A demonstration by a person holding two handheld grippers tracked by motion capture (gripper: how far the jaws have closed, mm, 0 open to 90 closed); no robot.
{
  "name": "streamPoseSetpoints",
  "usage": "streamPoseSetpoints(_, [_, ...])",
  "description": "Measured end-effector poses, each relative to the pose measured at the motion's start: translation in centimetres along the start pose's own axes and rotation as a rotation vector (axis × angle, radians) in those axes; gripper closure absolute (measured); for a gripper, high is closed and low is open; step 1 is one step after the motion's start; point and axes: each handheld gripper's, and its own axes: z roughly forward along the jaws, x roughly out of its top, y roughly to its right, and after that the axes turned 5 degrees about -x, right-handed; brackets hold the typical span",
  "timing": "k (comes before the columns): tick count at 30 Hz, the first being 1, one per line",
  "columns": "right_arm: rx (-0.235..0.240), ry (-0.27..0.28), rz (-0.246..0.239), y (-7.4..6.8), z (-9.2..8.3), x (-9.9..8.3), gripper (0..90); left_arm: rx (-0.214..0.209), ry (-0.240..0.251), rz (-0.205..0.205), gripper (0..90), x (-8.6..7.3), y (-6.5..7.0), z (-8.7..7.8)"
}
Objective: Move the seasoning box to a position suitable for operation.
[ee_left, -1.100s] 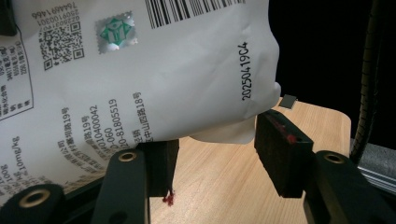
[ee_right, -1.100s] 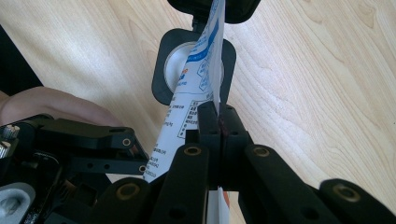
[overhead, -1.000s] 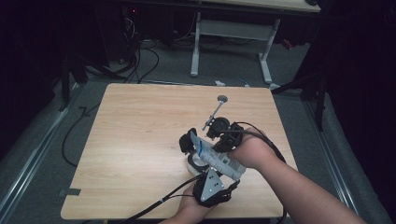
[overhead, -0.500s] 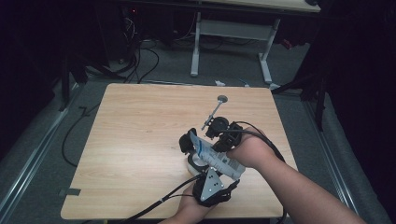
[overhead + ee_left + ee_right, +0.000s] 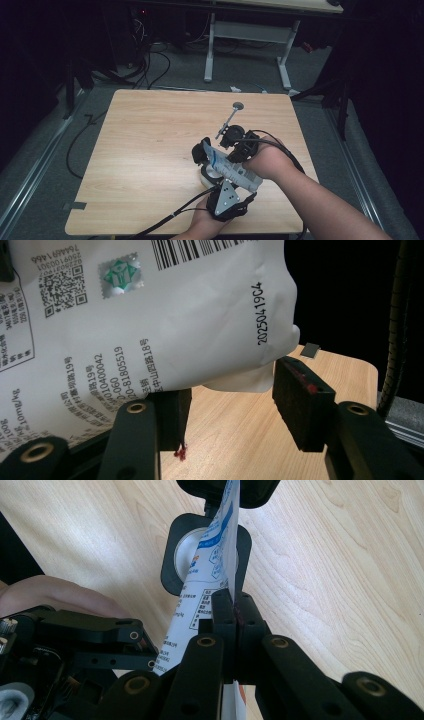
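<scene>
I hold a white printed pouch point(image 5: 231, 169) low and right of centre in the high view, slung between my two tools just above the worktop point(image 5: 150, 150). My right tool point(image 5: 233, 611) is fully closed, its pads pinching the thin flat edge of the pouch, which rises as a narrow blue-and-white strip up the middle of the right gripper view. My left tool point(image 5: 230, 400) stands about half open: the pouch's bulging lower corner point(image 5: 150, 330) fills the upper left of the left gripper view and rests against the left pad, while the right pad stands clear of it, so I judge this tool is not clamped on it.

The pouch looks soft and light, a smooth film that creases and sags, so it is likely to slip and fold rather than stay stiff. I judge the sealed flat edge to be the best place to grip, since the puffed body would squash and slide. Beneath it a white round thing in a black holder point(image 5: 187, 555) sits on the worktop, and a slim metal spoon point(image 5: 229, 120) lies beyond, towards the upper centre.
</scene>
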Motion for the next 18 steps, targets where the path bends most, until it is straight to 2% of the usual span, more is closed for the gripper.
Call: streamPoseSetpoints(18, [0.000,-0.001,-0.001,-0.04,0.01,0.08,90.0,0.001,0.003,-0.001,50.8,0.05,0.02,-0.05])
